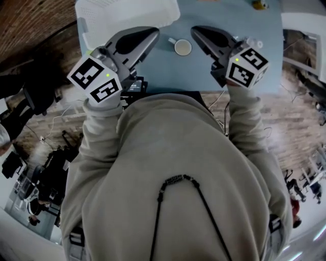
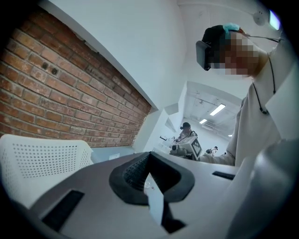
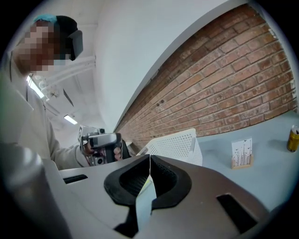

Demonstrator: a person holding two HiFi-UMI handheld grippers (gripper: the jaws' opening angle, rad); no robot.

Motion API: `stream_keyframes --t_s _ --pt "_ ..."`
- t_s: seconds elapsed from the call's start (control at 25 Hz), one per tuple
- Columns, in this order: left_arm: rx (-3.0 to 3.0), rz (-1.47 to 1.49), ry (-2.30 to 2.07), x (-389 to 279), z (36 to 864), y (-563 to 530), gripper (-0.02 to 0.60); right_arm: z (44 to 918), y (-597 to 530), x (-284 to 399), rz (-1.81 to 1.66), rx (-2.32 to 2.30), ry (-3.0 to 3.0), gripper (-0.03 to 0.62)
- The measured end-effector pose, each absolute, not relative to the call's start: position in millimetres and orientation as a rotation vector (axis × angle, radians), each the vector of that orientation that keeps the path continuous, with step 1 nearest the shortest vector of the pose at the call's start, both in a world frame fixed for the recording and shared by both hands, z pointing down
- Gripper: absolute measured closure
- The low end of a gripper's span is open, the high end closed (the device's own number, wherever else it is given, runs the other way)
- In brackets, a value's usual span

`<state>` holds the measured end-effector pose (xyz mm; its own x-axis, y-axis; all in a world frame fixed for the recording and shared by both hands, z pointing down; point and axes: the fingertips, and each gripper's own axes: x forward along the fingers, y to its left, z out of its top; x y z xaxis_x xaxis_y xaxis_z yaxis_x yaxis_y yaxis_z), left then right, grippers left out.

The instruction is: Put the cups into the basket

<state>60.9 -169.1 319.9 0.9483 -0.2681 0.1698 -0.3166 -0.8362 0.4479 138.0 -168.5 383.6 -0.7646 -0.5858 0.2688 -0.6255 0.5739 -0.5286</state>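
A white cup [image 1: 182,47] with a handle stands on the blue-grey table [image 1: 229,15], between my two grippers and a little beyond their tips. A white perforated basket [image 1: 127,12] sits at the table's far left; it also shows in the gripper views, basket [image 2: 42,158] and basket [image 3: 177,144]. My left gripper [image 1: 154,33] hovers just right of the basket, jaws shut with nothing in them [image 2: 149,154]. Right of the cup, my right gripper [image 1: 195,30] is likewise shut and empty [image 3: 149,158]. The cup is hidden in both gripper views.
A small card stand [image 3: 242,153] and a yellow object [image 3: 293,139] stand on the table to the right. A brick wall [image 3: 224,88] runs behind the table. Black gear [image 1: 135,84] lies at the table's near edge. Other people are in the room's background.
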Motion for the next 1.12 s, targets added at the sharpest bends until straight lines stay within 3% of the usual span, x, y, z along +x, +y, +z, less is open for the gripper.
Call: stream_keyframes --t_s 0.68,0.88,1.12 --pt "2.545 0.114 -0.364 50.8 371.2 -183.3 0.584 459.2 -151.0 116.7 0.946 0.97 -2.466 0.575" --pt "2.523 0.124 -0.442 43.4 381.4 -189.8 0.584 481.8 -150.1 120.1 0.907 0.917 -2.409 0.526" --pt "2.499 0.113 -0.47 35.0 387.9 -193.9 0.584 513.8 -149.4 119.9 0.889 0.862 -2.311 0.348"
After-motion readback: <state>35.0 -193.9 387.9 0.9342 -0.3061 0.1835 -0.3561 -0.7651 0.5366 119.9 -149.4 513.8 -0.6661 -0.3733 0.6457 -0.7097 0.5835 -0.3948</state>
